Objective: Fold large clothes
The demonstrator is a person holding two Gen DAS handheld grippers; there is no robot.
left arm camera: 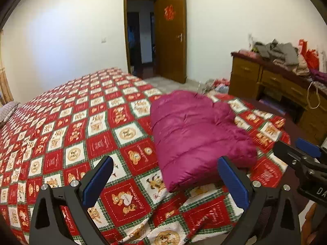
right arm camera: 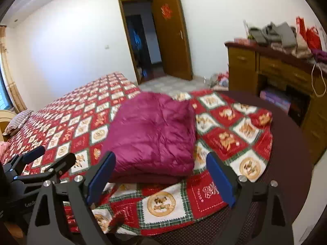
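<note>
Holding both grippers above near bed edge, you grasp nothing. Left gripper (left arm camera: 165, 180): blue pads spread wide, empty. Right gripper (right arm camera: 161, 178): jaws released, nothing between. Magenta quilted puffer jacket (right arm camera: 151, 138) lies folded into compact bundle on red-white-green teddy-print bedspread (left arm camera: 85, 126), near corner facing you. Fold looks done; judged reason for open jaws: garment set down, needs no grip.
</note>
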